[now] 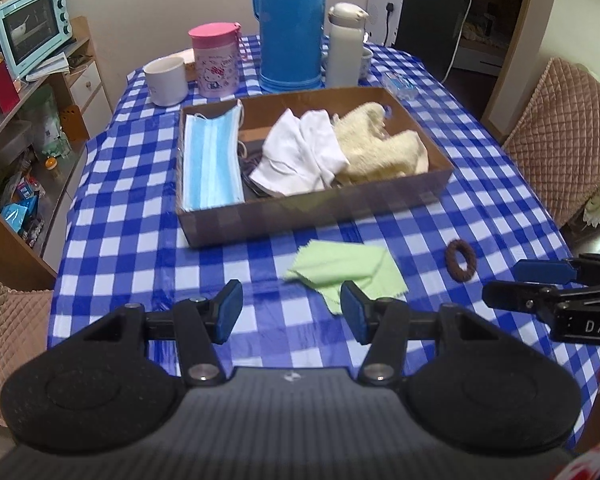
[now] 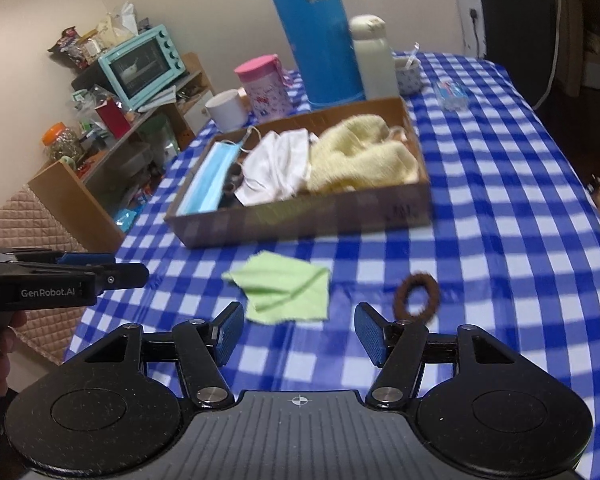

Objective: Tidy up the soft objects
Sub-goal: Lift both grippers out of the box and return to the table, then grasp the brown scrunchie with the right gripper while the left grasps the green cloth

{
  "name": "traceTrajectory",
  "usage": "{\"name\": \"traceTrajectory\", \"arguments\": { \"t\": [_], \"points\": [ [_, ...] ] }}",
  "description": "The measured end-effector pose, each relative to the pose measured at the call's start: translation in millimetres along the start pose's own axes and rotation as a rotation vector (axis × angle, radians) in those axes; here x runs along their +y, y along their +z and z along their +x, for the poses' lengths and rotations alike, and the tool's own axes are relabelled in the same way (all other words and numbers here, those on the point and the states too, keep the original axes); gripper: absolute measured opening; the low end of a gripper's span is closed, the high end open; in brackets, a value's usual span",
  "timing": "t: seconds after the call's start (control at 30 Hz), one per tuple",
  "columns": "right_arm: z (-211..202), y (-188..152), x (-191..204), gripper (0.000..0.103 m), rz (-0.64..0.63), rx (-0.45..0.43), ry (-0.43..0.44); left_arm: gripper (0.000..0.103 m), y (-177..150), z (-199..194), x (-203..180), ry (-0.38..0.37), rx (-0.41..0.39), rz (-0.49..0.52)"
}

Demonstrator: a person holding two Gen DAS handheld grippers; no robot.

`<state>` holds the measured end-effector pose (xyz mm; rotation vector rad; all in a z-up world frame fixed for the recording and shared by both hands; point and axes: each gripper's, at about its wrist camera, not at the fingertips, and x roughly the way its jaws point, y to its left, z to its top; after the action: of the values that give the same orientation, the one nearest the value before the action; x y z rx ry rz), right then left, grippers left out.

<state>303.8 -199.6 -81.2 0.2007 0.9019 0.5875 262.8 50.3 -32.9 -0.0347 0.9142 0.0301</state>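
Observation:
A shallow cardboard box (image 1: pixel 320 208) on the blue checked tablecloth holds a blue face mask (image 1: pixel 210 160), a white cloth (image 1: pixel 300 156) and a yellow towel (image 1: pixel 380 148). In front of it lie a folded green cloth (image 1: pixel 344 268) and a brown hair tie (image 1: pixel 460 260). My left gripper (image 1: pixel 292 308) hovers open just short of the green cloth, nothing between its pads. In the right wrist view my right gripper (image 2: pixel 300 330) is open and empty, with the green cloth (image 2: pixel 284 288) and hair tie (image 2: pixel 418 296) just beyond its fingers. The box (image 2: pixel 300 220) lies farther back.
Behind the box stand a tall blue thermos (image 1: pixel 290 24), a white bottle (image 1: pixel 344 44), a pink cup (image 1: pixel 216 60) and a white mug (image 1: pixel 166 80). A quilted chair (image 1: pixel 560 132) is at the table's right. A cluttered shelf with a teal oven (image 1: pixel 32 36) is at the left.

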Motion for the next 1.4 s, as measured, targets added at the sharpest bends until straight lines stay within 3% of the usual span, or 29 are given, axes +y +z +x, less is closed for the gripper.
{"name": "traceTrajectory", "arguments": {
  "t": [0.37,0.57,0.97,1.4],
  "points": [
    [-12.4,-21.3,-21.9,0.062,0.014,0.032,-0.046,0.051,-35.0,11.1,-25.0,-0.032,0.068,0.018],
    [-3.9,-31.4,-26.1,0.062,-0.012,0.039,-0.095,0.052,-43.4,20.1,-32.3,-0.061,0.067,0.031],
    [16.2,-34.2,-36.1,0.062,0.001,0.055,-0.128,0.054,-43.1,43.6,-35.2,-0.084,0.071,0.051],
    [71.5,-27.7,-52.7,0.062,-0.055,0.038,-0.229,0.059,-30.4,85.2,-39.6,-0.091,0.044,0.110]
  ]
}}
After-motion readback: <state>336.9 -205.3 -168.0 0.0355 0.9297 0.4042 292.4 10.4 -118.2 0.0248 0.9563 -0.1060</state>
